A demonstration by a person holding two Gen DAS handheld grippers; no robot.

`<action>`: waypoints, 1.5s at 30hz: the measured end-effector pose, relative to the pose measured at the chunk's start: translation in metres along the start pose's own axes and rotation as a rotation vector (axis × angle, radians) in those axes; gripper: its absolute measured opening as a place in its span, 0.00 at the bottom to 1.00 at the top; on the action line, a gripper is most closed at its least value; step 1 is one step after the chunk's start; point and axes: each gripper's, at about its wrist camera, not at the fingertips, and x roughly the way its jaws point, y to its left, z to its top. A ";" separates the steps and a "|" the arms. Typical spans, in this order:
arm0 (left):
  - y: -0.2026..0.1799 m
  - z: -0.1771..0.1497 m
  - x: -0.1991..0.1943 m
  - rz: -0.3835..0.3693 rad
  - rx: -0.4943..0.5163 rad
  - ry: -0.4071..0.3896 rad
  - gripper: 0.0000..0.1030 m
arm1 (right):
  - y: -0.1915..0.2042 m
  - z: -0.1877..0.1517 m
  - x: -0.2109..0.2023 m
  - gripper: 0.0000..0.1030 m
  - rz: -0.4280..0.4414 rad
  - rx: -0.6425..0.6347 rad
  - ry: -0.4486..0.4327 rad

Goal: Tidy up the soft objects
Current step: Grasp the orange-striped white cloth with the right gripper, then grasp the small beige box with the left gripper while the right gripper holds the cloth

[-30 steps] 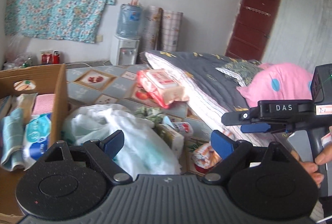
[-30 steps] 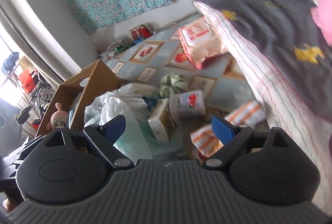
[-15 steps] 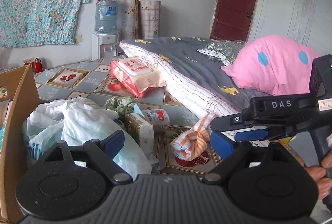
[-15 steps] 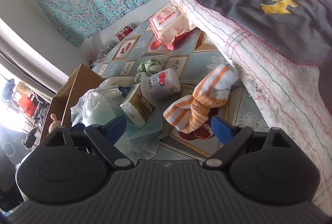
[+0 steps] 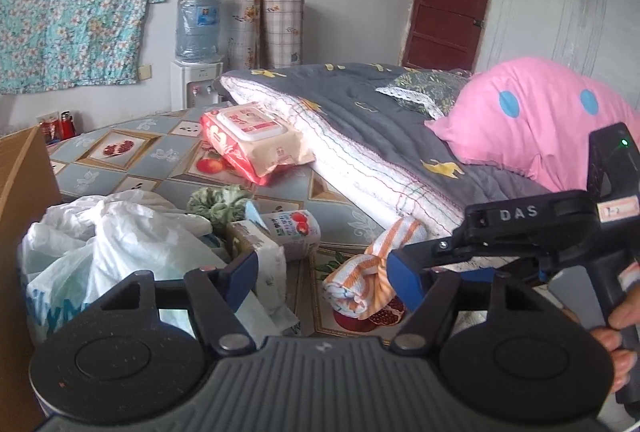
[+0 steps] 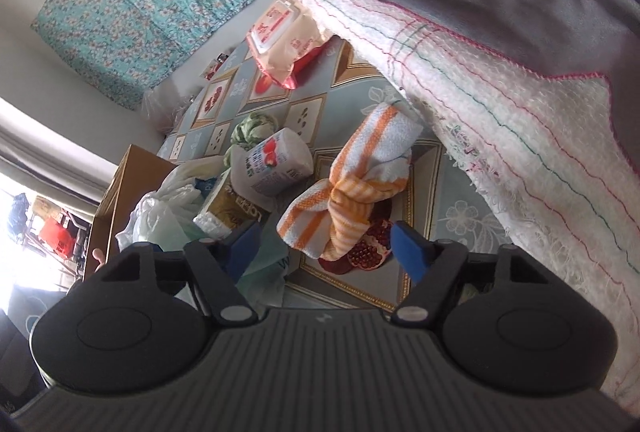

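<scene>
An orange-and-white striped towel [image 5: 366,272] [image 6: 360,176], knotted in the middle, lies on the patterned floor mat beside the bed. My left gripper [image 5: 322,276] hangs just short of it, its jaws closing with nothing between the pads. My right gripper [image 6: 326,244] points down at the towel's near end. Its jaws are closing too, and the pads stand apart from the cloth. In the left wrist view the right gripper's black housing [image 5: 516,214] comes in from the right, held by a hand [image 5: 616,336].
Left of the towel lie a strawberry-print tissue pack [image 6: 276,160], a gold tissue box [image 6: 228,204], a green cloth [image 5: 220,200] and a white plastic bag [image 5: 120,240]. A cardboard box [image 5: 24,184] stands far left. A wet-wipes pack [image 5: 252,136] leans on the quilted bed [image 5: 360,136], where a pink plush pillow [image 5: 540,112] sits.
Both views have drawn closer to the striped towel, and the left one has swung right, away from the box. The fingers of both grippers stand narrower than before.
</scene>
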 end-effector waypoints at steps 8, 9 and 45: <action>-0.012 0.000 0.025 -0.064 0.012 0.072 0.57 | -0.010 0.019 0.026 0.61 -0.053 0.022 0.026; -0.013 0.000 0.028 -0.067 0.018 0.075 0.56 | -0.011 0.022 0.028 0.61 -0.058 0.023 0.028; 0.009 0.007 0.050 -0.025 -0.066 0.125 0.48 | 0.028 0.062 0.112 0.47 -0.007 -0.352 0.280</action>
